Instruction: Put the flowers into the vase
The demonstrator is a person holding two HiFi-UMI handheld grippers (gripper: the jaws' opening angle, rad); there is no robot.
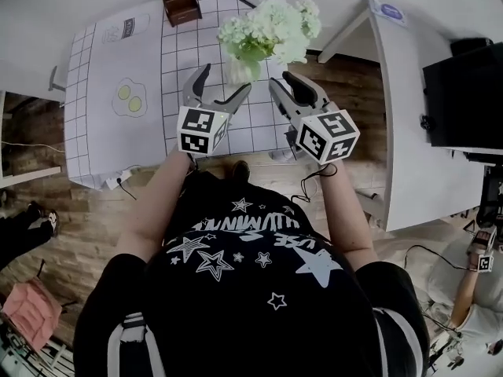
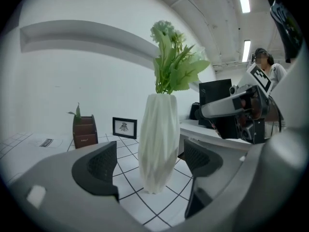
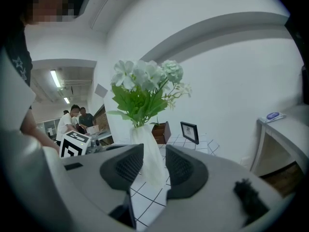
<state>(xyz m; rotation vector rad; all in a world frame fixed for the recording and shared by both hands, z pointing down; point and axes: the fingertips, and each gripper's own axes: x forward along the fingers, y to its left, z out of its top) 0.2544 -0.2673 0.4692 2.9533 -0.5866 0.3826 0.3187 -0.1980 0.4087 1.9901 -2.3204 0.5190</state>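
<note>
I see the flowers (image 1: 271, 28) standing in the vase (image 1: 238, 71) on the worktop (image 1: 102, 124), my left gripper (image 1: 226, 78) with fingers wide facing the vase, my right gripper (image 1: 283, 80) with fingers narrow and empty beside it.

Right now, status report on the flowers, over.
Left gripper open, right gripper open, both empty. Flowers already in vase, upright on table. Nothing blocking.
</note>
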